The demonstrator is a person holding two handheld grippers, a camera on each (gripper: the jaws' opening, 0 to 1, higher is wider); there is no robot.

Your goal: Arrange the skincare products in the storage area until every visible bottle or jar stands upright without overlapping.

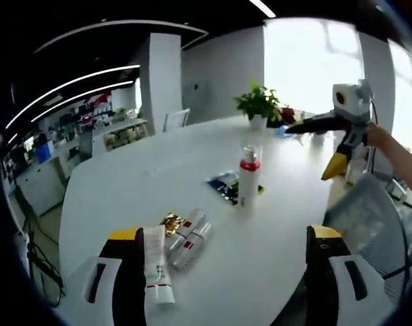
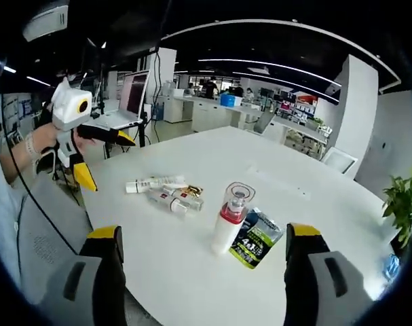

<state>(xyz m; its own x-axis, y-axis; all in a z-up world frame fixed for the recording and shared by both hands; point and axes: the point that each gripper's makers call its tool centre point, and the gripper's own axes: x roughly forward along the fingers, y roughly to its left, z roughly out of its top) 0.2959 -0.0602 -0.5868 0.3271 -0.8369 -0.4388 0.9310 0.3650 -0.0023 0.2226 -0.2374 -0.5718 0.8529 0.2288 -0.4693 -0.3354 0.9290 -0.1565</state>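
A large white worktop (image 1: 192, 170) runs through the middle of both views. In the left gripper view a bright window (image 1: 314, 61) glares at the upper right, with a potted plant (image 1: 258, 105) below it and a white pillar (image 1: 163, 81) at upper centre. Curved ceiling light strips (image 2: 273, 64) arc across the dark ceiling. Desks and shelves (image 2: 212, 112) crowd the far office.

Both views face each other across the white table (image 1: 192, 170), sharing it.
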